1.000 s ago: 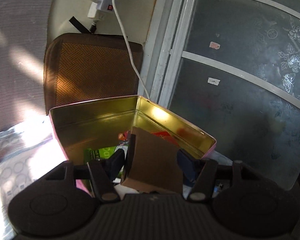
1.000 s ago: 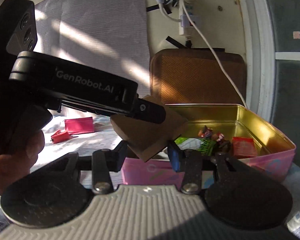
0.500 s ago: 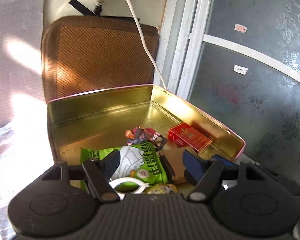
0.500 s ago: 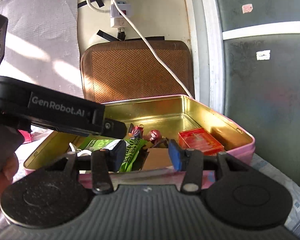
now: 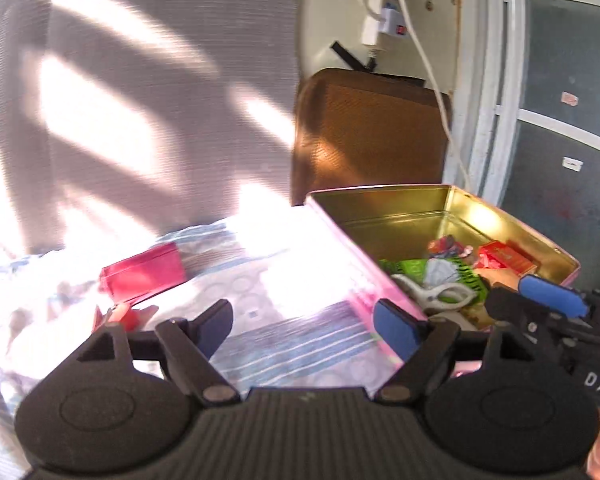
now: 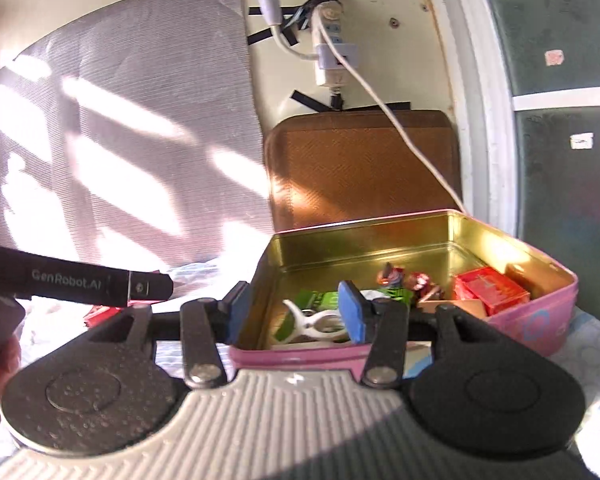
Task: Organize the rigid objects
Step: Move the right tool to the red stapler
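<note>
Open pink tin (image 6: 532, 324) holds red box (image 6: 490, 286), clip (image 6: 316, 322).

Lettering "GenRobot.AI": white print along the side of the left gripper (image 6: 76, 282), seen from the right wrist view, left of the pink tin (image 6: 540, 320).
Letters "DAS": white print, cut off at the frame edge, on the right gripper (image 5: 548, 300) beside the tin's right end.

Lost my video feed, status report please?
Left gripper open, empty, jaws just opening. Right gripper open at pink tin. Red box on cloth. Nothing blocking.
</note>
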{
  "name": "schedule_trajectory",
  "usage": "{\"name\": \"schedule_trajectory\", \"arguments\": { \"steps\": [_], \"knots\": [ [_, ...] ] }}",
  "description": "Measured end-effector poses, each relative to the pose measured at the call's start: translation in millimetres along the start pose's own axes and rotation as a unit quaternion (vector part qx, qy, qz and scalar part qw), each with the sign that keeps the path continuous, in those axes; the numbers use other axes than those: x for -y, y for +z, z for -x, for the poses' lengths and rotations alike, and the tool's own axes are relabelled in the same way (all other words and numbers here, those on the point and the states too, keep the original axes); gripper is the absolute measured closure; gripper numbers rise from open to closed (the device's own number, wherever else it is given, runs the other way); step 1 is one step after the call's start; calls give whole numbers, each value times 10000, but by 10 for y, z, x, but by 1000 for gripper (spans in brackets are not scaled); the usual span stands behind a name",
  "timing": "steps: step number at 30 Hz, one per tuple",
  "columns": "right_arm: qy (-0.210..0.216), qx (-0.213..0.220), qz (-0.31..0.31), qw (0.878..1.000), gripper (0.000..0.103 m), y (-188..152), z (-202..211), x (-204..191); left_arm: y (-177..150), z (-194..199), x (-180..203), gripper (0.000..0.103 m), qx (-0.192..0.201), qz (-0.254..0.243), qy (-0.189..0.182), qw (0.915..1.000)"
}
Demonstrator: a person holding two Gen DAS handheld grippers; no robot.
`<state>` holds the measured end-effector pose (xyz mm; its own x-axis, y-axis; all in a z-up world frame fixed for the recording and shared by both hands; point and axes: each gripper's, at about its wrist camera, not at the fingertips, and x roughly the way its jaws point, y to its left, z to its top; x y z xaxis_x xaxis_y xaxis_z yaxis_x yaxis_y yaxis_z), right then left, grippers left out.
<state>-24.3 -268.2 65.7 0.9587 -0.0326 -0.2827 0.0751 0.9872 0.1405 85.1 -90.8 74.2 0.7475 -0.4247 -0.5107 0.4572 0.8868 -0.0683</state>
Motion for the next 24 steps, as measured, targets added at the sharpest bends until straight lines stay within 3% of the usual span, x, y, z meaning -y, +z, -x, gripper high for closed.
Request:
{"name": "schedule_trajectory", "arguments": {
  "steps": [5, 10, 13, 21, 24],
  "knots": [
    [595, -587, 230, 9962, 52, -131, -251, -448, -332, 44, -742, 22, -66, 342, 904, 9953],
    [1037, -1117, 423, 9874, 52, -181, -661, -903, -604, 62, -1532, 22, -137, 919, 2071, 9739],
    [1176, -1325, 461, 9831, 52, -150, -1007, -1176, -623, 72, -1830, 22, -104, 1514, 1949, 9690],
    [1522, -1934, 119, 9692, 48, -208, -2000, -1916, -598, 10, -1991, 20, -159, 1713, 2159, 9612],
    [1254, -2089, 411, 9690, 40, -303, -2300, -2174, -615, -4, -2066, 19, -236, 1880, 2121, 9587]
  ]
}}
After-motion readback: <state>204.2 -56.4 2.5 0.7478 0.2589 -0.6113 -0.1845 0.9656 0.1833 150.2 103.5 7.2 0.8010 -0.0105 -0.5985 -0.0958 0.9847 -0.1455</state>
